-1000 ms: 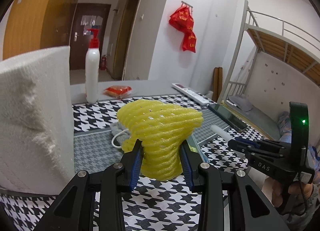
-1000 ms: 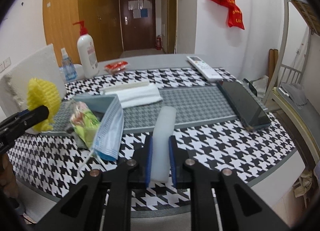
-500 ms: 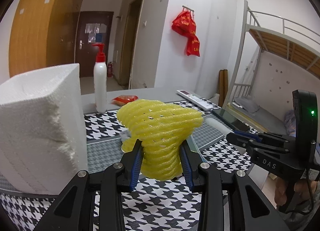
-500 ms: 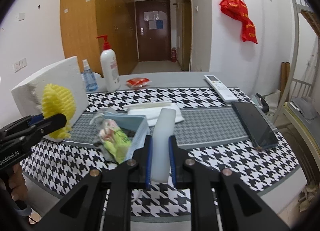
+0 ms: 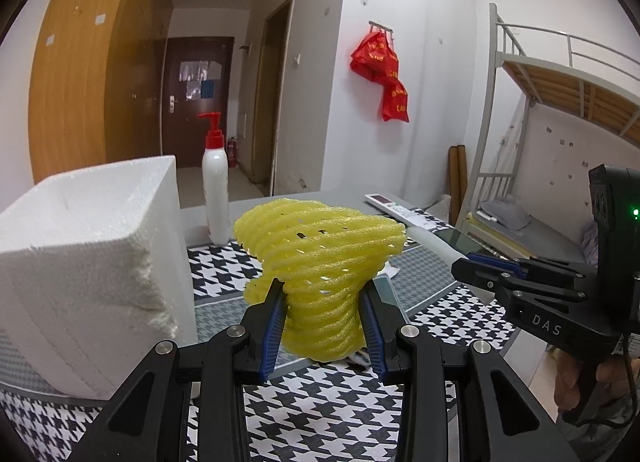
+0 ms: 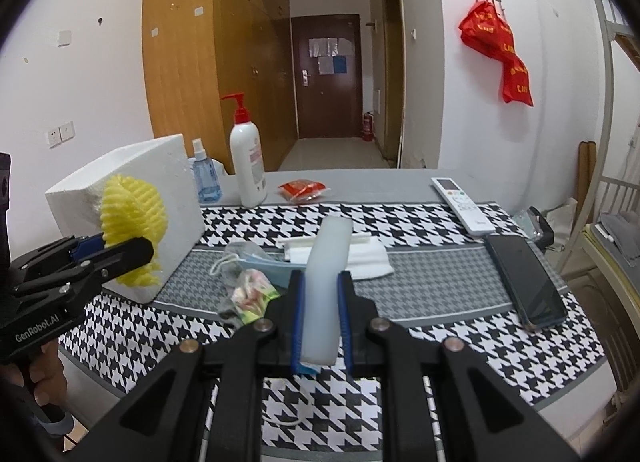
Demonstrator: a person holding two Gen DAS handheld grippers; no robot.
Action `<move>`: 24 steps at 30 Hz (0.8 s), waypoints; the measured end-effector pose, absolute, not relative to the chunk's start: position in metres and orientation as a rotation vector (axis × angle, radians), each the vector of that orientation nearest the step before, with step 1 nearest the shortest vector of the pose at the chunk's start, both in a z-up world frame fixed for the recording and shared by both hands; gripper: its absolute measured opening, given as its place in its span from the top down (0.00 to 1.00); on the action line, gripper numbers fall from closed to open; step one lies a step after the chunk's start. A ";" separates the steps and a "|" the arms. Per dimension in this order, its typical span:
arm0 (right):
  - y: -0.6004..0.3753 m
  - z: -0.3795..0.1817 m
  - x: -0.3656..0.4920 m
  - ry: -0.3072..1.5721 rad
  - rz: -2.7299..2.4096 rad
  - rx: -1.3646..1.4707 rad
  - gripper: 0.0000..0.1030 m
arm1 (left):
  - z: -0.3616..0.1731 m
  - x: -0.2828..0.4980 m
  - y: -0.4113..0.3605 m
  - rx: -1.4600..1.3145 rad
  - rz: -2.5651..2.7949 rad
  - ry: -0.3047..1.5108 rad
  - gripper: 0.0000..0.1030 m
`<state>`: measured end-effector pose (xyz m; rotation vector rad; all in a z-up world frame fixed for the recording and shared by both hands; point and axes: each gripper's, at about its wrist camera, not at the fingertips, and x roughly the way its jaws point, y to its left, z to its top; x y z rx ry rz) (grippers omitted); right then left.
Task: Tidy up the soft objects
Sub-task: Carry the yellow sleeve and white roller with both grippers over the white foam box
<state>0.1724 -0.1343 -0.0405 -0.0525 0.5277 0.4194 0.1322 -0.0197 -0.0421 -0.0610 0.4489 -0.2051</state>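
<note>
My left gripper (image 5: 324,302) is shut on a yellow foam fruit net (image 5: 320,258) and holds it in the air above the table, beside a white styrofoam block (image 5: 88,262). The net also shows in the right wrist view (image 6: 132,222). My right gripper (image 6: 320,302) is shut on a pale translucent foam strip (image 6: 326,266) that sticks forward, raised over the table. That gripper shows at the right of the left wrist view (image 5: 520,286). A blue face mask (image 6: 264,266), a small snack bag (image 6: 252,294) and a folded white cloth (image 6: 360,258) lie on the houndstooth tablecloth (image 6: 460,334).
A white pump bottle (image 6: 248,166), a blue spray bottle (image 6: 204,178) and a red packet (image 6: 304,188) stand at the back. A remote (image 6: 460,200) and a phone (image 6: 528,286) lie at the right. A bunk bed (image 5: 560,102) stands to the right.
Both grippers have risen and tilted up with their loads; the table sits lower in both views. The grips have not changed.
</note>
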 end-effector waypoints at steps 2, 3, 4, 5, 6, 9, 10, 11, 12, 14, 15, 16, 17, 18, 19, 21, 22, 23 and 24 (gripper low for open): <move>-0.133 -0.039 0.172 0.522 0.425 -0.052 0.81 | -0.041 0.131 -0.020 -0.054 -0.201 0.444 0.63; -0.133 -0.037 0.172 0.518 0.431 -0.048 0.81 | -0.039 0.130 -0.021 -0.049 -0.200 0.441 0.63; -0.133 -0.037 0.172 0.515 0.433 -0.046 0.81 | -0.038 0.129 -0.021 -0.047 -0.198 0.437 0.63; -0.132 -0.035 0.172 0.512 0.436 -0.045 0.81 | -0.037 0.129 -0.021 -0.045 -0.198 0.434 0.63; -0.132 -0.034 0.172 0.509 0.439 -0.046 0.81 | -0.035 0.128 -0.020 -0.040 -0.196 0.429 0.63; -0.130 -0.031 0.172 0.498 0.453 -0.044 0.81 | -0.030 0.126 -0.017 -0.036 -0.189 0.410 0.63; -0.129 -0.030 0.173 0.494 0.459 -0.043 0.81 | -0.028 0.125 -0.016 -0.035 -0.183 0.406 0.63; -0.128 -0.029 0.173 0.490 0.462 -0.044 0.81 | -0.027 0.125 -0.014 -0.031 -0.177 0.400 0.63; -0.127 -0.027 0.173 0.484 0.465 -0.045 0.81 | -0.025 0.124 -0.013 -0.031 -0.173 0.397 0.63; -0.125 -0.024 0.172 0.476 0.475 -0.039 0.81 | -0.020 0.125 -0.010 -0.030 -0.162 0.390 0.63; -0.124 -0.023 0.172 0.470 0.480 -0.039 0.81 | -0.018 0.124 -0.008 -0.029 -0.156 0.385 0.63; -0.123 -0.021 0.171 0.466 0.481 -0.041 0.81 | -0.016 0.124 -0.006 -0.028 -0.154 0.379 0.63; -0.121 -0.019 0.172 0.462 0.485 -0.041 0.81 | -0.014 0.123 -0.005 -0.025 -0.153 0.374 0.63; -0.120 -0.018 0.172 0.457 0.489 -0.040 0.81 | -0.011 0.122 -0.004 -0.021 -0.148 0.368 0.63; -0.118 -0.016 0.172 0.454 0.492 -0.042 0.81 | -0.010 0.122 -0.003 -0.019 -0.144 0.364 0.63; -0.114 -0.012 0.171 0.448 0.498 -0.048 0.81 | -0.006 0.120 0.001 -0.019 -0.138 0.356 0.63; -0.112 -0.010 0.171 0.444 0.503 -0.048 0.81 | -0.004 0.120 0.001 -0.018 -0.133 0.354 0.63; -0.110 -0.008 0.171 0.439 0.512 -0.049 0.81 | -0.003 0.120 0.003 -0.017 -0.124 0.351 0.63; -0.107 -0.006 0.170 0.434 0.519 -0.050 0.81 | -0.001 0.120 0.003 -0.017 -0.119 0.348 0.63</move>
